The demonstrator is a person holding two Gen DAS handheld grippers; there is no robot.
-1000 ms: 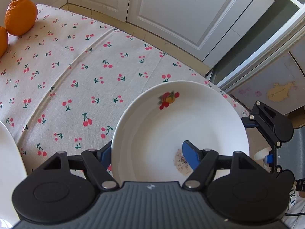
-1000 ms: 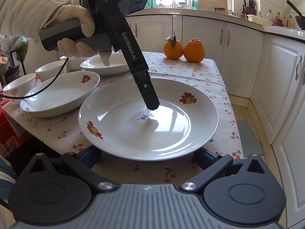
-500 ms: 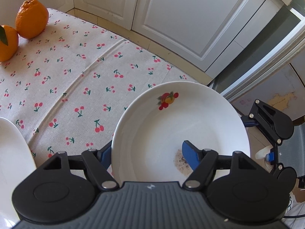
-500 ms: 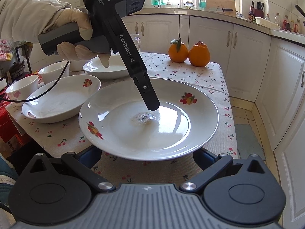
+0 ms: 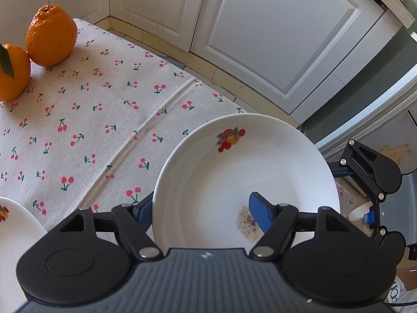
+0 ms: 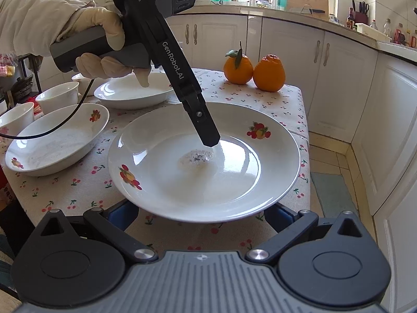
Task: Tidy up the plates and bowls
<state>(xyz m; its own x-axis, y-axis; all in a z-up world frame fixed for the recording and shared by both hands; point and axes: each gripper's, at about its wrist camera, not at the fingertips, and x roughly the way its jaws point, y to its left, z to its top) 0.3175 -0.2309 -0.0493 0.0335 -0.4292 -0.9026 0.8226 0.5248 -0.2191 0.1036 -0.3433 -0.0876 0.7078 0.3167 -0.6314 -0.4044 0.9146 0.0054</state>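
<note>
left gripper (image 5: 206,208) clamps plate (image 5: 245,172) rim | right gripper (image 6: 202,212) grip unclear, plate above fingers | oranges (image 6: 254,70) at 1 o'clock

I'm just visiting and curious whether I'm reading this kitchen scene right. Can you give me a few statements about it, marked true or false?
1. Two oranges sit on the cherry-print tablecloth. True.
2. The fruit-patterned plate is spotless. False: a speckled smear sits in its middle.
3. The left hand-held gripper pinches the plate's rim, one finger inside. True.
4. The hand holding it is bare. False: it wears a pale glove.
</note>
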